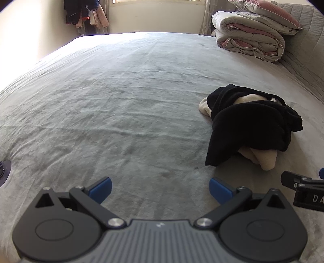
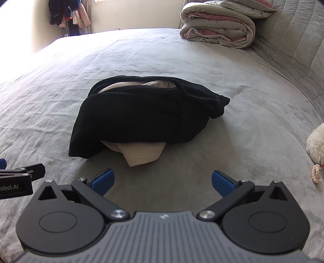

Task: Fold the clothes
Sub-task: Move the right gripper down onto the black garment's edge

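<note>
While you're holding both tools low over the bed, your left gripper (image 1: 161, 190) has its blue pads spread wide with nothing but grey sheet between them, so it's fully released. Same deal with your right gripper (image 2: 163, 183): jaws apart, nothing held. Each tool pokes into the other's view from the side. On the right one you can read "DA" in white letters before the frame cuts it off, and on the left one "Robot.AI", with the start of the word lost at the edge.

Just past your right gripper's fingers sits the clothes pile (image 2: 141, 115): a black garment (image 1: 249, 125) bunched over a cream garment (image 2: 139, 156), whose hem sticks out at the near side and peeks out again on top. It's crumpled, not folded, resting on the grey bedspread (image 1: 113, 97). From the left wrist view it's off to the right, well away from those pads.

Off at the right edge of the right wrist view there's a white fluffy thing (image 2: 316, 143) with a bit of braided cord (image 2: 316, 174); can't tell what it is.

Further back, a folded grey and pink comforter (image 2: 218, 28) is stacked near the quilted headboard (image 2: 299, 44). At the far wall, hanging clothes (image 1: 85, 12) sit beside a bright window (image 1: 158, 1).
</note>
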